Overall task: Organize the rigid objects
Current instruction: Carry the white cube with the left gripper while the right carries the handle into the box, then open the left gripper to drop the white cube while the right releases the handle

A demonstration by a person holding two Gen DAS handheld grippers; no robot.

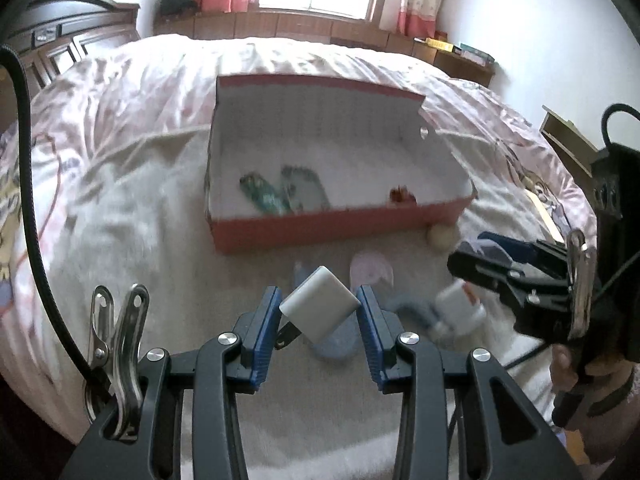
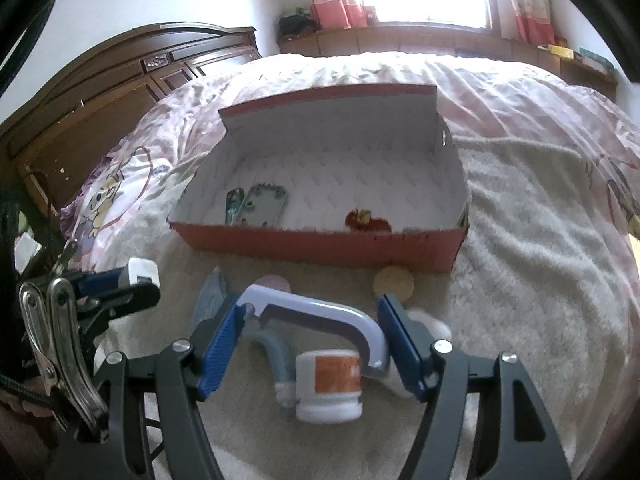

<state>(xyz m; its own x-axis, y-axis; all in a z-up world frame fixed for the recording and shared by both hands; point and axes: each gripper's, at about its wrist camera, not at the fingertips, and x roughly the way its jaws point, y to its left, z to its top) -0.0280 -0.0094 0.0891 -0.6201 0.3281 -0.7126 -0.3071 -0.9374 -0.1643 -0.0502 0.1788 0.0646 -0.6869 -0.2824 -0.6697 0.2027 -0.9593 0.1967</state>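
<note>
A few small pieces already lie in the red box [image 2: 320,246] on the bed [image 2: 540,240], while the left gripper [image 1: 320,306] is clamped on a white charger [image 1: 320,308], the right gripper [image 2: 312,328] on a lavender handle [image 2: 320,316], others loose on the bed.

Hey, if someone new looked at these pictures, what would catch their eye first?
Probably the red box lying open on the bed, with a few small things already inside. Next, the white charger clamped between the left gripper's blue pads, raised in front of the box. Then the right gripper, holding a curved lavender tool above a white jar with an orange label.
</note>
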